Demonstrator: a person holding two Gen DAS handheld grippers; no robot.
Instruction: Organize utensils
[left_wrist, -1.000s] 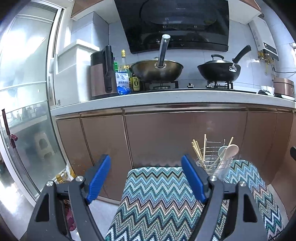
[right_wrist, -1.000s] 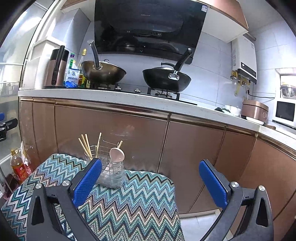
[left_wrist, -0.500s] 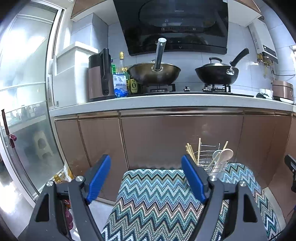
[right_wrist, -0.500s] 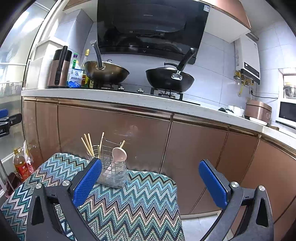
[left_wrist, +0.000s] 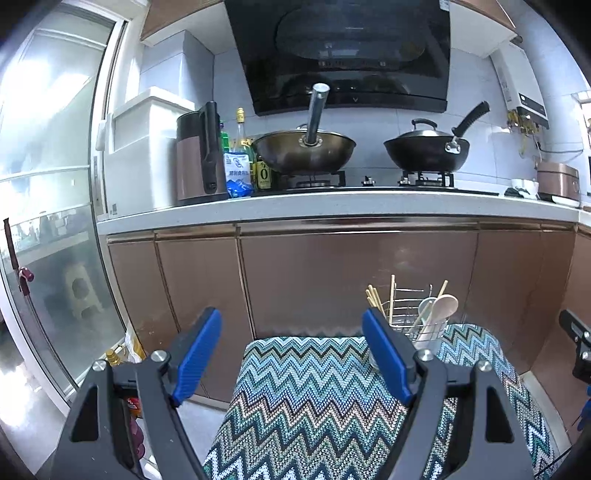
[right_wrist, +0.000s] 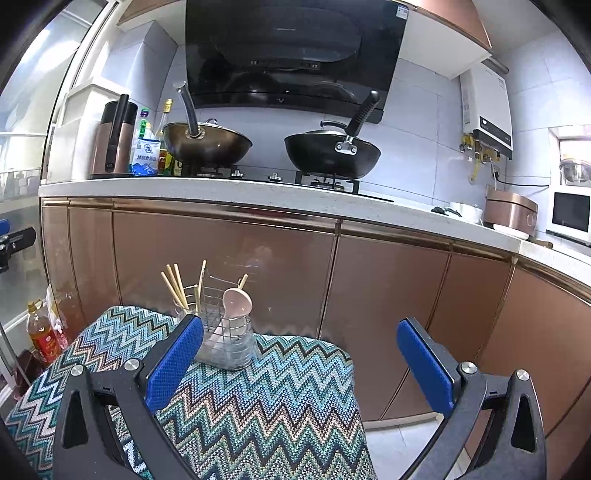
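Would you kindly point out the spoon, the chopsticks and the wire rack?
spoon (right_wrist: 237, 303): right wrist view, on its bowl.
chopsticks (right_wrist: 173, 288): right wrist view, on the shafts.
wire rack (left_wrist: 406, 301): left wrist view, on its upper wires.

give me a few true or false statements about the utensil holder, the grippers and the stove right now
1. The wire utensil holder stands on the zigzag cloth. True.
2. The left hand-held gripper is shut on a chopstick. False: it is open and holds nothing.
3. Chopsticks and a pink spoon stick up out of the holder. True.
4. The right hand-held gripper is open and empty. True.
5. Only one pan sits on the stove. False: a brown wok and a black wok sit there.
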